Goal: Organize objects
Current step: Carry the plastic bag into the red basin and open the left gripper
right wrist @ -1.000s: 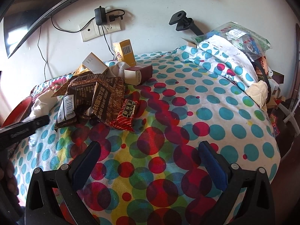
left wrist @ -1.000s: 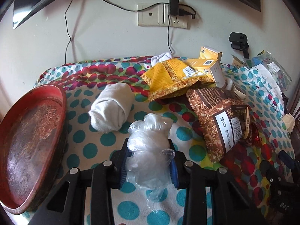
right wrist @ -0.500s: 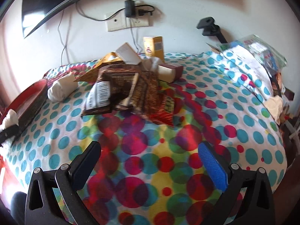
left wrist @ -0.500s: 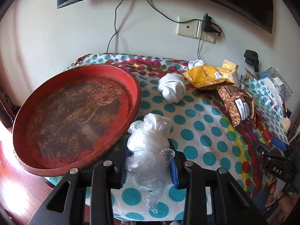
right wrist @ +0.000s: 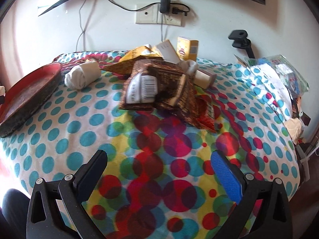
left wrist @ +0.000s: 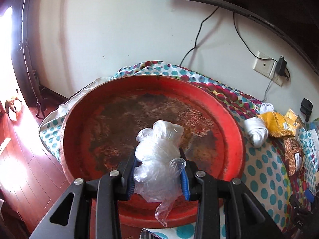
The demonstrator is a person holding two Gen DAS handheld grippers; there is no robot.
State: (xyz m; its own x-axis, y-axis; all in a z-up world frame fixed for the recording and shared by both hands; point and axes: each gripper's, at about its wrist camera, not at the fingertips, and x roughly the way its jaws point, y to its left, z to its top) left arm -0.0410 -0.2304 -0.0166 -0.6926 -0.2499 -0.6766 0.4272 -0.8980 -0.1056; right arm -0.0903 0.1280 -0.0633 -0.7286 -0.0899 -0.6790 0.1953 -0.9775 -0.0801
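Crumpled clear plastic bag [left wrist: 159,155] — translucent, wrinkled, with a loose tail hanging below — is pinched between the blue pads of the left hand-held gripper [left wrist: 158,174], held over the worn red tray [left wrist: 229,119] at the edge of the dotted tabletop cloth [right wrist: 79,119]. Beside the tray lie a rolled white sock [left wrist: 256,132] and snack packets — yellow [left wrist: 276,124] and brown [right wrist: 157,87] — while the right hand-held gripper [right wrist: 157,171] stands spread wide above bare cloth, gripping nothing.

Red tray [left wrist: 233,123], polka-dot cloth [right wrist: 79,139], white sock roll [right wrist: 82,75].
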